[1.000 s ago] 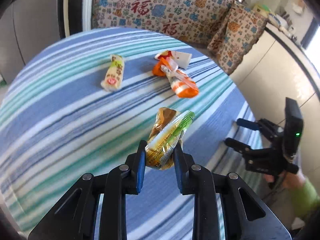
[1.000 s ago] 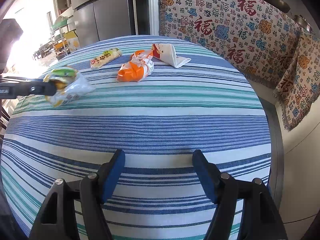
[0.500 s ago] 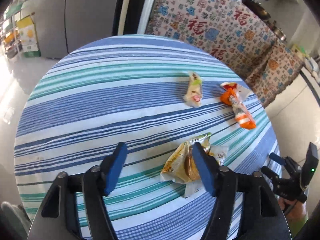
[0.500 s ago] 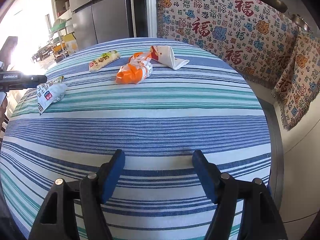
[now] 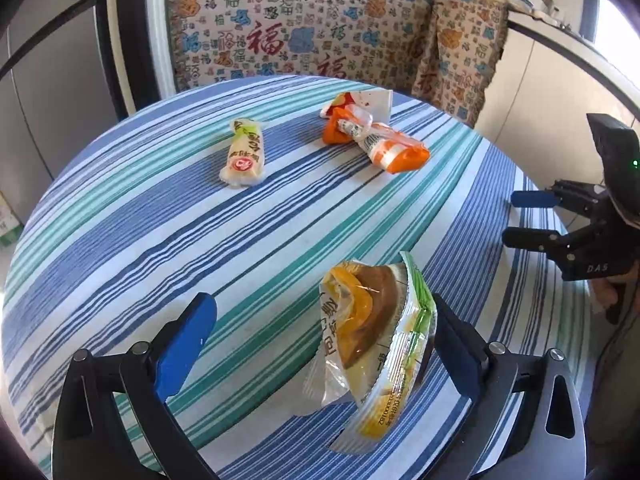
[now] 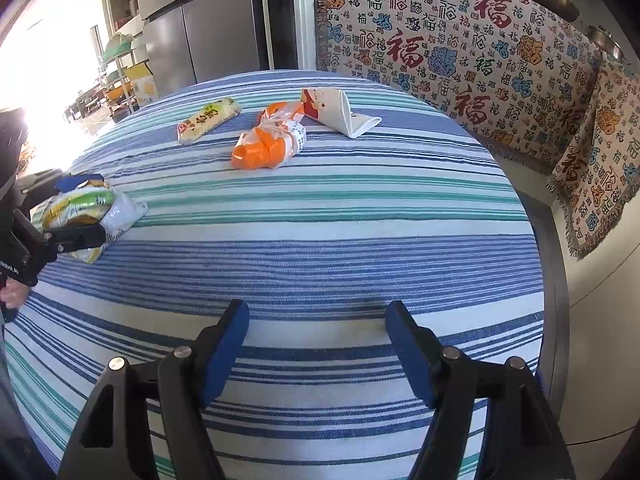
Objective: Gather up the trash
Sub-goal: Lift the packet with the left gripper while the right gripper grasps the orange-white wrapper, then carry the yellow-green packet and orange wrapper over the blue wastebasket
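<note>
nothing looks collected yet: four wrappers lie on the desk [image 5: 120, 248]. left gripper [image 5: 320, 344] has just opened wide around the yellow wrapper [image 5: 372, 344]; right gripper [image 6: 320, 356] open, empty.

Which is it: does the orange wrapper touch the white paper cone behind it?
Touching. The right wrist view shows the orange wrapper overlapping the red end of the white paper cone, no gap.
</note>
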